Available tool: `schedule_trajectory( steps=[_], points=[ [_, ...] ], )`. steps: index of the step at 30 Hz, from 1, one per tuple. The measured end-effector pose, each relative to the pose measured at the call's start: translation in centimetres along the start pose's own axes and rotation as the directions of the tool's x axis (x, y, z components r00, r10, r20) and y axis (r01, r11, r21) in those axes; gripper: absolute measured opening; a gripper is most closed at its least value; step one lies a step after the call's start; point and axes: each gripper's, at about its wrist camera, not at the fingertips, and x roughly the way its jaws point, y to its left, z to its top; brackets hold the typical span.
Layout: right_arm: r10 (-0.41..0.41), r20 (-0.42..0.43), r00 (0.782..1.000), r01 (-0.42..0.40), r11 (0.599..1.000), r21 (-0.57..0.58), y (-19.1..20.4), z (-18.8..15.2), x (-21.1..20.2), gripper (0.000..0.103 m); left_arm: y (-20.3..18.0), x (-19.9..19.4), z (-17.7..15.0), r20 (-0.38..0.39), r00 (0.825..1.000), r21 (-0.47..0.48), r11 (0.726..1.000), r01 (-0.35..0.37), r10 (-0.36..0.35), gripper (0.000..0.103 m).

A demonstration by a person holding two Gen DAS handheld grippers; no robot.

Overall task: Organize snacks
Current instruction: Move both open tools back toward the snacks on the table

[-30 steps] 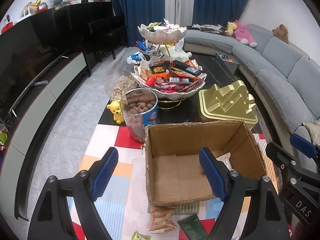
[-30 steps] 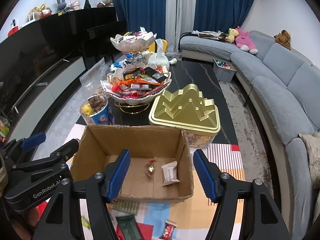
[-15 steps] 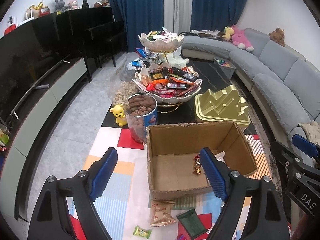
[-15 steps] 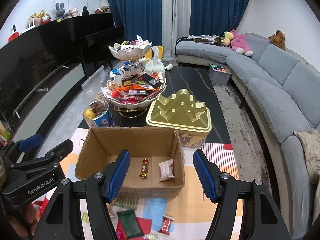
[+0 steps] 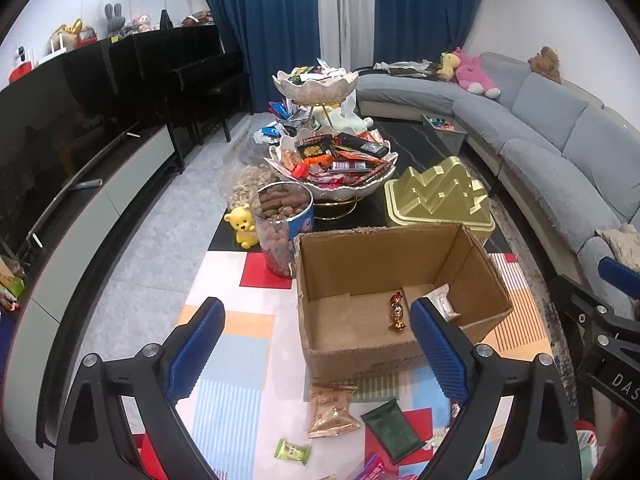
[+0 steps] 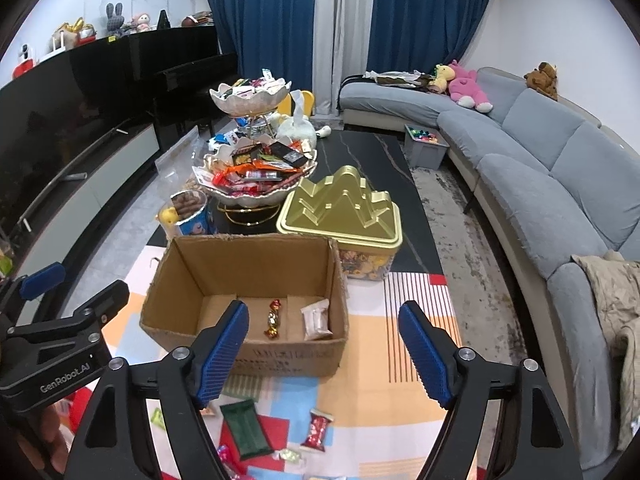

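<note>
Nearest the cameras, both grippers hang above a colourful patterned mat with their blue-padded fingers spread wide and nothing between them: the left gripper [image 5: 316,354] and the right gripper [image 6: 322,354]. Loose snacks lie on the mat [image 5: 236,364] below them, including a tan packet [image 5: 330,410], a dark green packet [image 5: 392,430] and a small red-wrapped sweet [image 6: 316,430].

Just beyond sits an open cardboard box [image 6: 244,354]. Inside it lie a red-and-gold wrapped candy [image 6: 274,318] and, beside it to the right, a white packet [image 6: 316,320].

Behind the box stand a clear tub of brown nuts [image 5: 282,222], a gold mountain-shaped tin [image 6: 342,208] and a two-tier bowl stand [image 5: 330,168] heaped with wrapped snacks.

Compared with a second ago, both grippers sit higher and further back, so the box looks smaller and more of the scattered snacks show.
</note>
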Motion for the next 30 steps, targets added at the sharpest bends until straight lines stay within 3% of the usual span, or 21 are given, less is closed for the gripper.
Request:
schedule_trajectory(
  steps=[12, 30],
  points=[
    [0.002, -0.025, 1.0, -0.001, 1.0, 0.02, -0.6, -2.8, -1.0, 0.079, -0.8, -1.1, -3.2, 0.001, 1.0, 0.022, 1.0, 0.021, -0.021, 0.101],
    [-0.007, -0.071, 0.997, 0.01, 0.999, 0.044, -1.8, -7.1, -1.3, 0.079, -2.0, -2.0, -7.7, -0.006, 0.998, 0.085, 0.994, 0.063, -0.063, 0.102]
  ],
)
